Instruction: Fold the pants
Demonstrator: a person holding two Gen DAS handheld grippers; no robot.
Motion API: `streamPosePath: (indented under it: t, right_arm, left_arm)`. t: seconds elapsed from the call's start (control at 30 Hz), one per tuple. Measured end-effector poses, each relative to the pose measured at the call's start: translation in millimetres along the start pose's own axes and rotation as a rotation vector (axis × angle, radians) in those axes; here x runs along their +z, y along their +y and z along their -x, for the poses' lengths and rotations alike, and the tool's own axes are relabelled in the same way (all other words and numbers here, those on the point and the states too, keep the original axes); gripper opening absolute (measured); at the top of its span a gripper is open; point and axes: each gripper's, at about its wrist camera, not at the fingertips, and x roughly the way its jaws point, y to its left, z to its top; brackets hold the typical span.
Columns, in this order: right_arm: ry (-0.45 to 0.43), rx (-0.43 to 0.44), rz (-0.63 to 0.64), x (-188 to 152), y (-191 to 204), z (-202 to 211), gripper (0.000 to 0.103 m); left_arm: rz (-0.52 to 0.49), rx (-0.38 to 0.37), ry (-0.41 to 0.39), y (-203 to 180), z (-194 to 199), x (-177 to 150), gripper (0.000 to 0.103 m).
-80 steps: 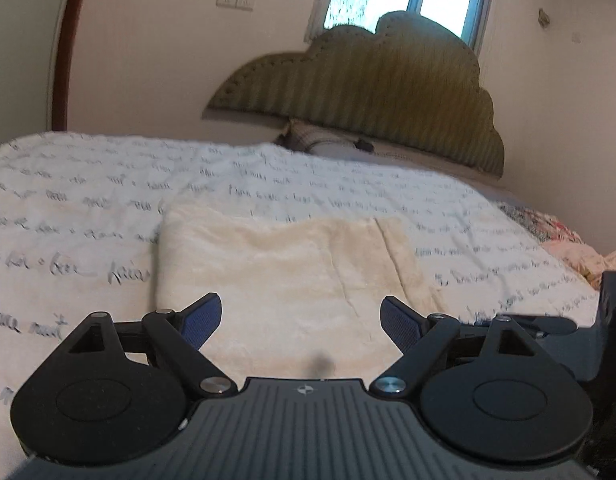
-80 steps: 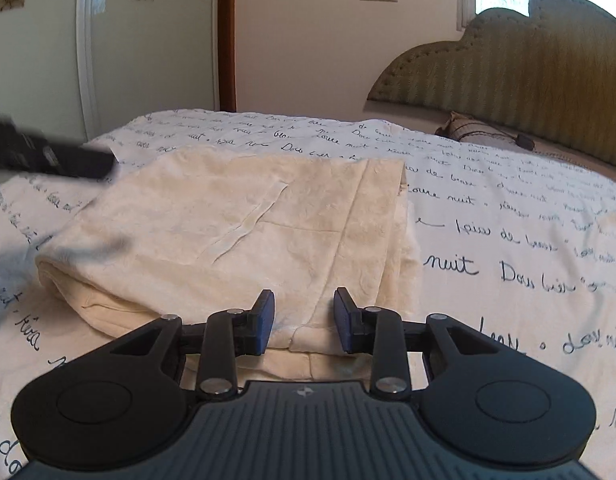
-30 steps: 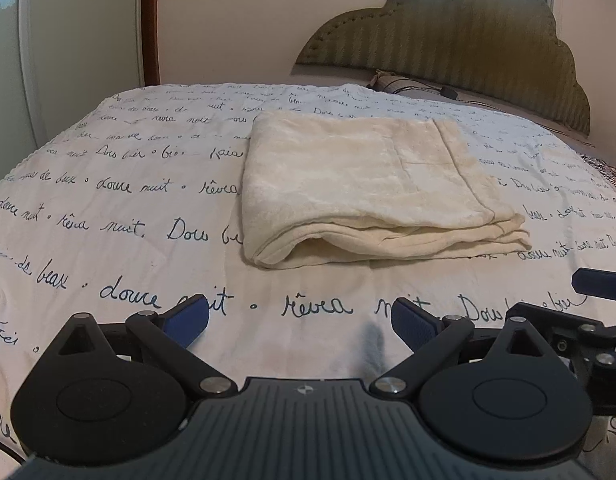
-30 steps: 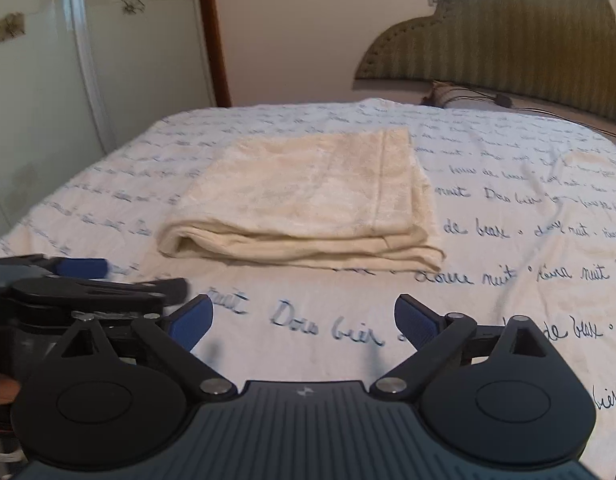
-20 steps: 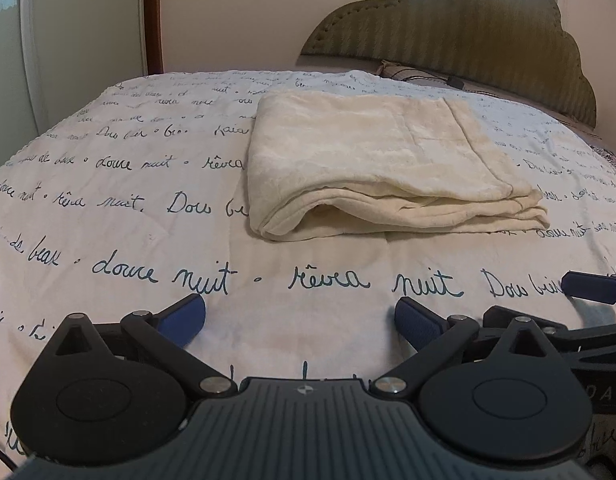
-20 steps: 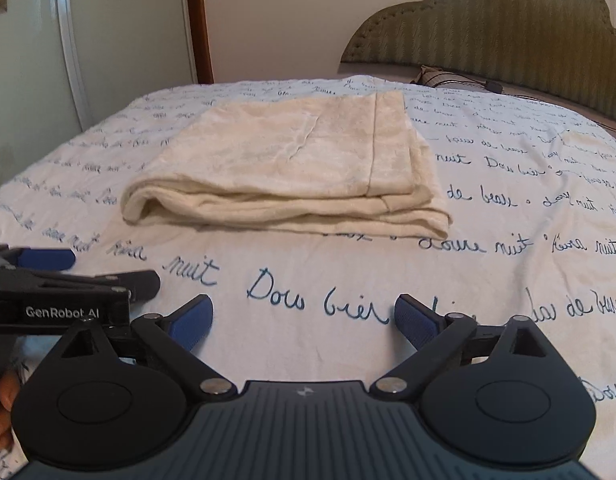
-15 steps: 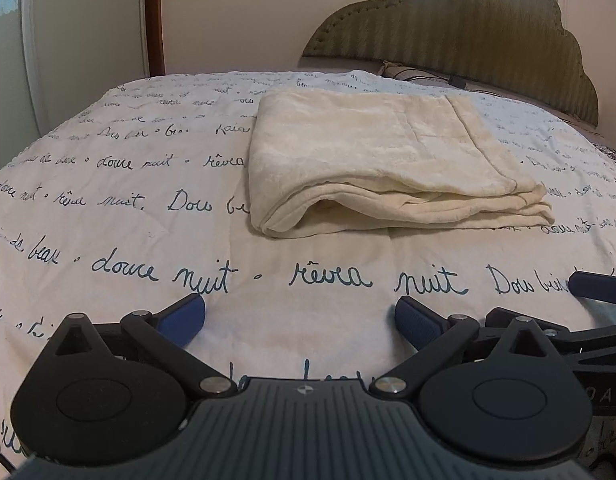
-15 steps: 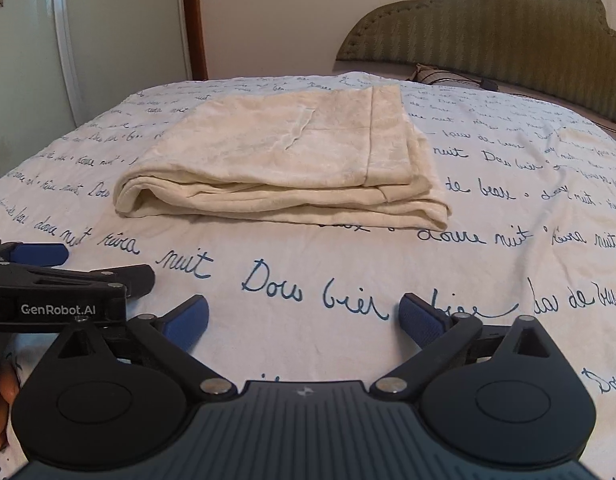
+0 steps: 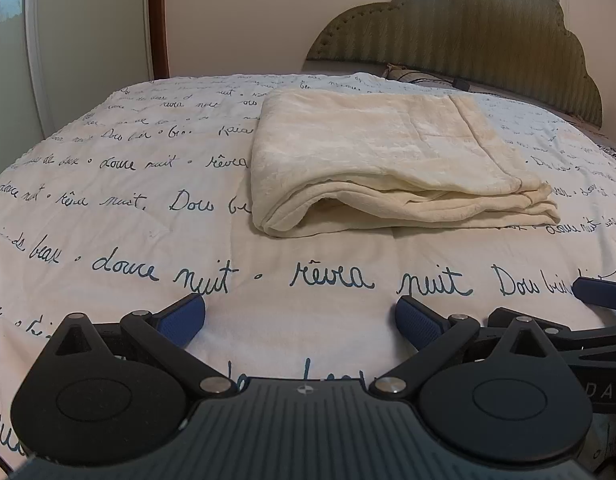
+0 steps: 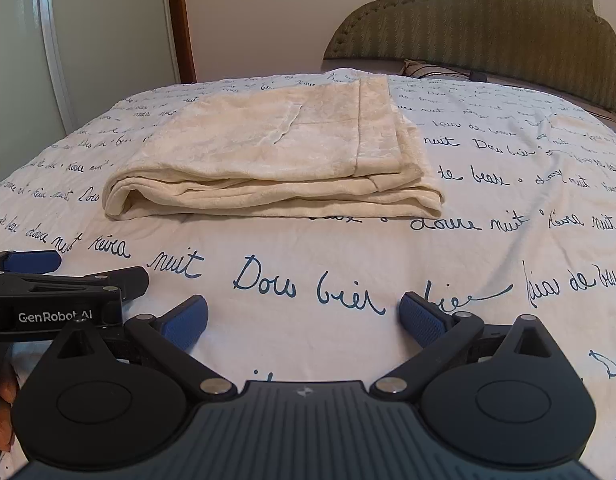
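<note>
The cream pants (image 9: 379, 160) lie folded into a flat stack of layers on the bed's white script-printed cover (image 9: 148, 216); they also show in the right wrist view (image 10: 268, 152). My left gripper (image 9: 300, 320) is open and empty, low over the cover, well short of the stack's near edge. My right gripper (image 10: 304, 318) is open and empty, also short of the stack. Each gripper shows in the other's view, the right one at the right edge (image 9: 599, 294), the left one at the left edge (image 10: 32, 262).
An olive padded headboard (image 9: 467, 40) stands behind the bed, with a pillow (image 9: 419, 76) below it. A glass door with flower stickers (image 10: 88, 40) and a wooden frame (image 10: 180, 20) stand to the left. The cover's left edge (image 9: 28, 152) drops off.
Both grippers have drawn back from the pants and lowered toward the cover. The right gripper, nearly shut at the pants' edge 2.7 s ago, has opened. The folded stack has stayed put.
</note>
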Motion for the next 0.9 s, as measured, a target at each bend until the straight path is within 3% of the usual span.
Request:
streamPosePath:
  t: [0.9]
  right_arm:
    - [0.003, 0.001, -0.001, 0.9, -0.2, -0.3, 0.103]
  left_arm:
    - [0.018, -0.022, -0.001, 3.2, 2.6, 0.3, 0.103]
